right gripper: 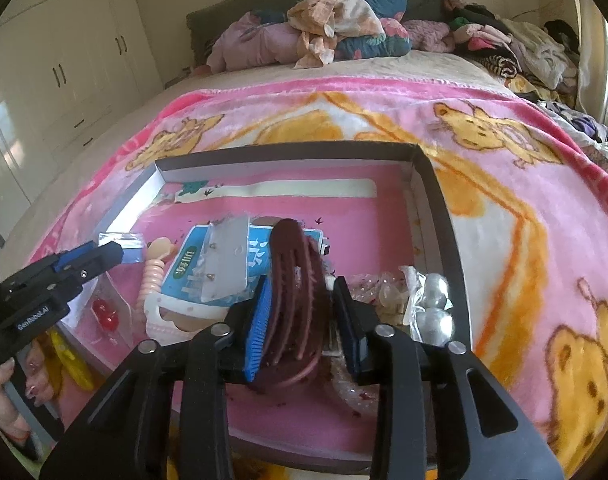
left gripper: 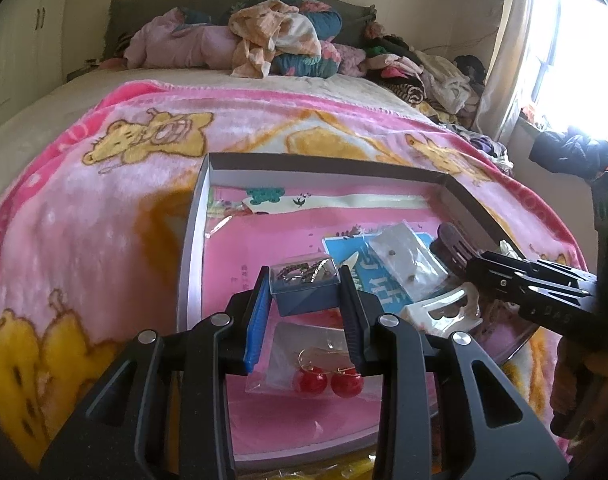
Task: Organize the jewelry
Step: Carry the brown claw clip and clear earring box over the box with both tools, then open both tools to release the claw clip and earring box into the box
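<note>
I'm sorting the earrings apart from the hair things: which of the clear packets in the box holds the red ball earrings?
The packet of red ball earrings lies nearest, just under the left gripper. The other clear packet, on the blue card, holds only small studs.

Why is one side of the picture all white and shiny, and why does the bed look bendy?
In the left wrist view the window is blown out to pure white by daylight, washing out the curtain beside it. In the right wrist view only a thin bright strip shows at the right edge, so colours look more even. In both views the fisheye lens bends the tray edges and the blanket.
</note>
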Demonstrator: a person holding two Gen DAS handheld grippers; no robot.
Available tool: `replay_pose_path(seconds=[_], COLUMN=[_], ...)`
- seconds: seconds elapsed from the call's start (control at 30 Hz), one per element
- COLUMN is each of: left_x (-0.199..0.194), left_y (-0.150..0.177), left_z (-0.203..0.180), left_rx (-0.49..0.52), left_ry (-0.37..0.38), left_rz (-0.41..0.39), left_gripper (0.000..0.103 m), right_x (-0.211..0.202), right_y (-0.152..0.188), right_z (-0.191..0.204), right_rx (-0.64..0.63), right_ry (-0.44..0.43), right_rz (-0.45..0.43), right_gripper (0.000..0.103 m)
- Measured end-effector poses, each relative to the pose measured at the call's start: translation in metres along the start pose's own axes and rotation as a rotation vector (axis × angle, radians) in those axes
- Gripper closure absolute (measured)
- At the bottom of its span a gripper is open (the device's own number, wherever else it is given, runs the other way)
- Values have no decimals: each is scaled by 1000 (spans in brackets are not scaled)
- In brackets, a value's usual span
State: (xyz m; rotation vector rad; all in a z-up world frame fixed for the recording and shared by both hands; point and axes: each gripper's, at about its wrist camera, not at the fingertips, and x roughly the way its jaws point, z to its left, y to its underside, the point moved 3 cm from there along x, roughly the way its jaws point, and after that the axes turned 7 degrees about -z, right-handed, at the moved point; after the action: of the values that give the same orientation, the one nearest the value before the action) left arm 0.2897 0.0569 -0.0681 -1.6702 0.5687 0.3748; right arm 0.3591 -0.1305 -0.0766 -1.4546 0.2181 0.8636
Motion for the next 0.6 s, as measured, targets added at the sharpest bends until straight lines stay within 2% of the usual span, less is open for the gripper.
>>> replay_pose_path(seconds=[0.2, 0.23, 0.6], left_x=[0, 0, -17], left_y=[1, 1, 3], left_z=[0, 0, -7], left_rx=[4, 7, 23], left_ry=[-2, -3, -29], left_rz=[-1, -1, -38], left_gripper=[78, 77, 53], right_x=[-18, -21, -55], right_y=[7, 8, 23], right_z=[-1, -2, -5], right_rx=[-6, -2, 18], right_ry=[17, 15, 26], right_rz=[-48, -56, -119], right_gripper=[46, 45, 29])
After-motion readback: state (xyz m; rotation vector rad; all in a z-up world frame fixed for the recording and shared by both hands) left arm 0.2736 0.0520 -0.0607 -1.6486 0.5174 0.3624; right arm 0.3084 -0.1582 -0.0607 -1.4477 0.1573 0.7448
